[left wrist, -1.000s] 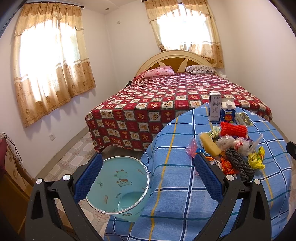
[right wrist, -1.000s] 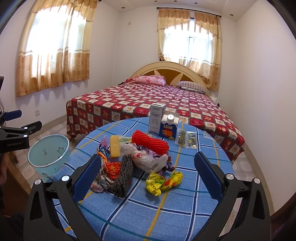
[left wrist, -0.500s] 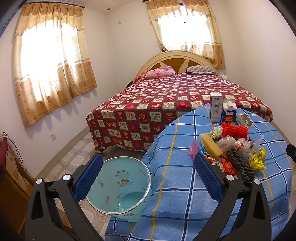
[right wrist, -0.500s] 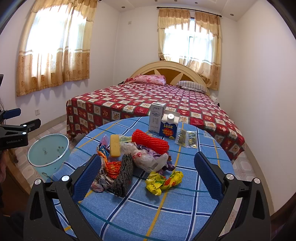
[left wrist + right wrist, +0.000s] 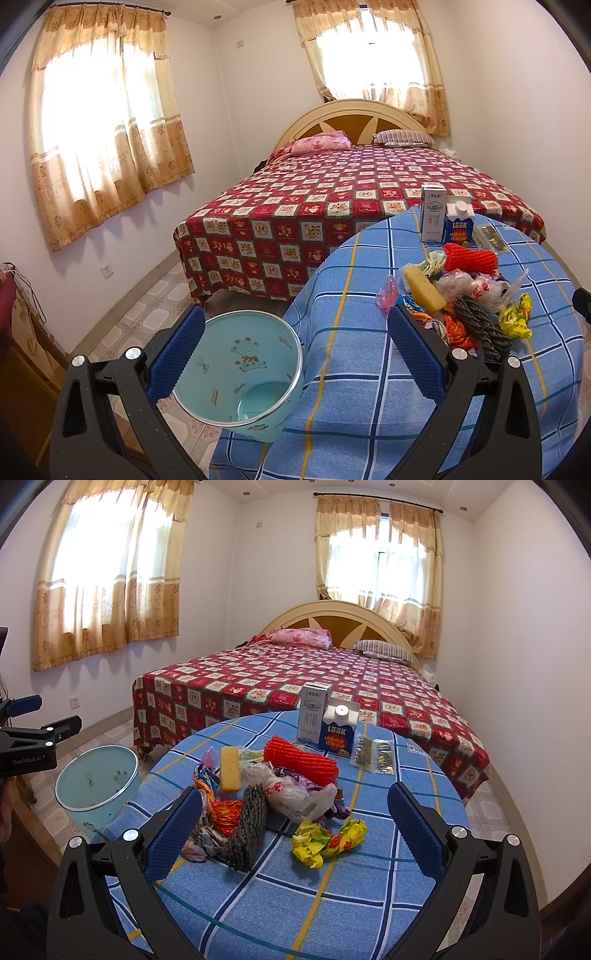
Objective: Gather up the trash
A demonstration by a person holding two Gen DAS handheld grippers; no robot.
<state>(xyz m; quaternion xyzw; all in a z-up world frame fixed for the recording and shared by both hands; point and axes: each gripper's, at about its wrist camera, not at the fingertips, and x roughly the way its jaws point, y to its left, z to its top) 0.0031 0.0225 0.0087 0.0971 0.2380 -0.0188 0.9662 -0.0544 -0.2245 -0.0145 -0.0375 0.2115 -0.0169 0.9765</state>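
A pile of trash (image 5: 273,786) lies on the round table with the blue checked cloth (image 5: 295,897): a red net (image 5: 301,762), a yellow sponge (image 5: 229,763), a dark net (image 5: 246,827), clear bags, a yellow wrapper (image 5: 327,841). The pile also shows in the left wrist view (image 5: 461,295). A light blue bin (image 5: 236,373) stands on the floor left of the table; it shows in the right wrist view too (image 5: 98,781). My left gripper (image 5: 291,354) is open above the bin and table edge. My right gripper (image 5: 291,830) is open and empty just short of the pile.
Two cartons (image 5: 327,723) and a foil packet (image 5: 373,757) stand at the table's far side. A bed with a red checked cover (image 5: 295,679) lies beyond. A wooden cabinet (image 5: 22,354) is at the left. Tiled floor runs between the bed and the wall.
The left gripper's view has shifted slightly; the bin and the pile sit a little lower and further right. The right gripper has hardly moved.
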